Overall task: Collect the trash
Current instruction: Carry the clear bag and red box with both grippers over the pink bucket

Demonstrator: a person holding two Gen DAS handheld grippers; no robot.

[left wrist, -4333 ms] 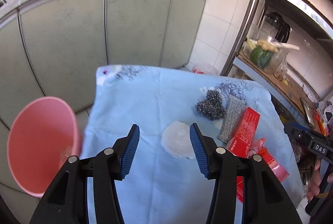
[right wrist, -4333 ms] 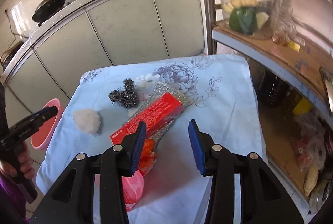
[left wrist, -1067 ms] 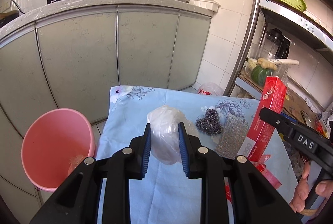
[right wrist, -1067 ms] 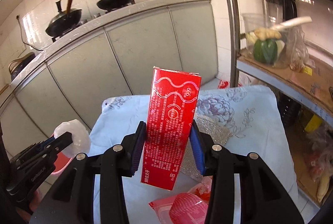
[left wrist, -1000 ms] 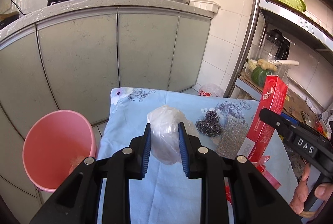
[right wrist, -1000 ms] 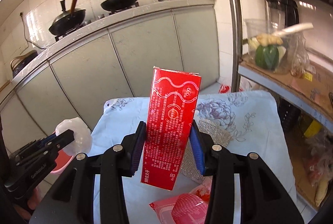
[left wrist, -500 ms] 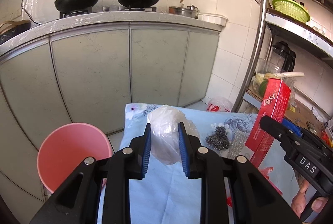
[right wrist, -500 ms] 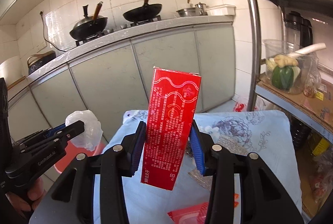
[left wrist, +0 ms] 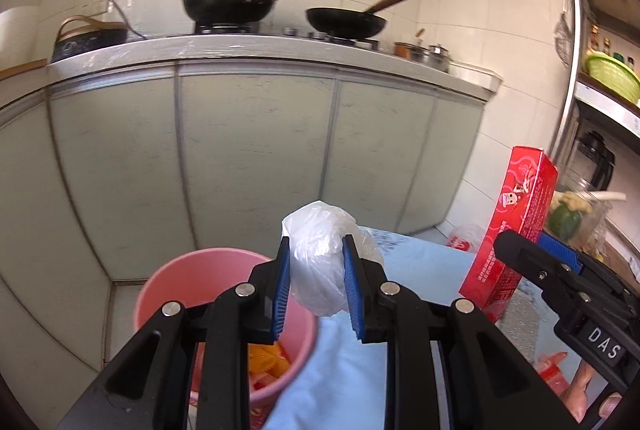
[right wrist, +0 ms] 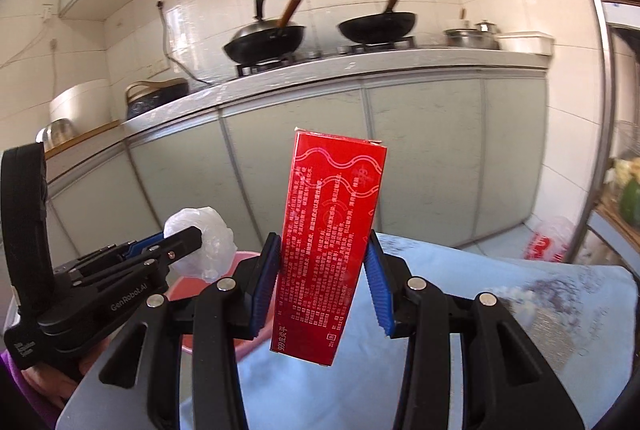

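Two loads carried: left tongs (left wrist: 314, 286) clamped on bag (left wrist: 320, 262), right tongs (right wrist: 322, 282) on box (right wrist: 328, 242) — next, release over the bin (left wrist: 192, 270), just below-left.

Left tool (left wrist: 314, 284) clamped, raised, right tool (right wrist: 322, 284) clamped, level alongside

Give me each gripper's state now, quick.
left gripper: shut on crumpled white plastic bag.
right gripper: shut on tall red cardboard box.

Right gripper (right wrist: 320, 286) clamps upright red box (right wrist: 330, 242).
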